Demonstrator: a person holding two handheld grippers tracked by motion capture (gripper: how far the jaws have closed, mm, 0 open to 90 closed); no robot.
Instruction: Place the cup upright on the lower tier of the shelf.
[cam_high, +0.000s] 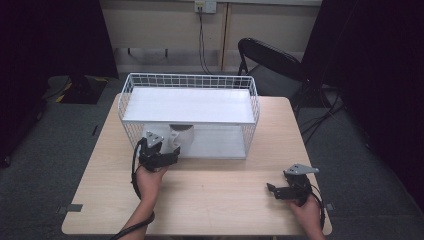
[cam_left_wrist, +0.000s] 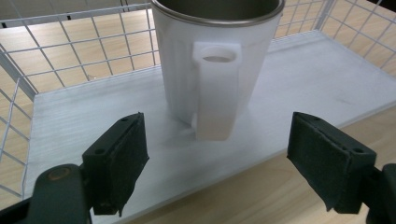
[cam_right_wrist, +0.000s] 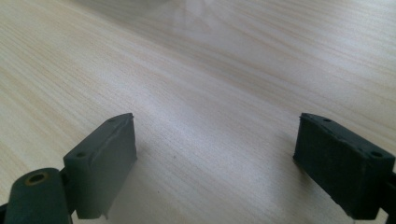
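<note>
- Our left gripper (cam_left_wrist: 217, 158) has its jaws spread wide, the two black pads standing well clear on either side of the handle of a white mug (cam_left_wrist: 217, 60); nothing is pressed between them.
- The handle points straight back at us along the gripper's own line, a flat upright strip running from just under the rim down toward the base, so its long axis stands vertical and sits centred in the gap, a little ahead of the pad tips.
- The mug stands upright on the lower shelf (cam_left_wrist: 299, 84) of a white wire rack (cam_high: 131, 95), near that shelf's front edge and toward its left end, under the upper shelf (cam_high: 200, 105).
- In the high view, our left gripper (cam_high: 167, 150) is at the rack's open front, just beside the mug (cam_high: 182, 137), which is partly tucked under the upper shelf.
- We judge the mug to be set down and let go: the next move for this hand is to draw straight back along the handle's line, since any sideways drift would catch the handle with a pad.
- Our right gripper (cam_right_wrist: 215, 163) also stands wide open with only bare table (cam_right_wrist: 196, 70) between its pads.
- In the high view it rests near the table's front right corner (cam_high: 274, 189), well apart from the rack, so the left hand is far nearer the mug.
</note>
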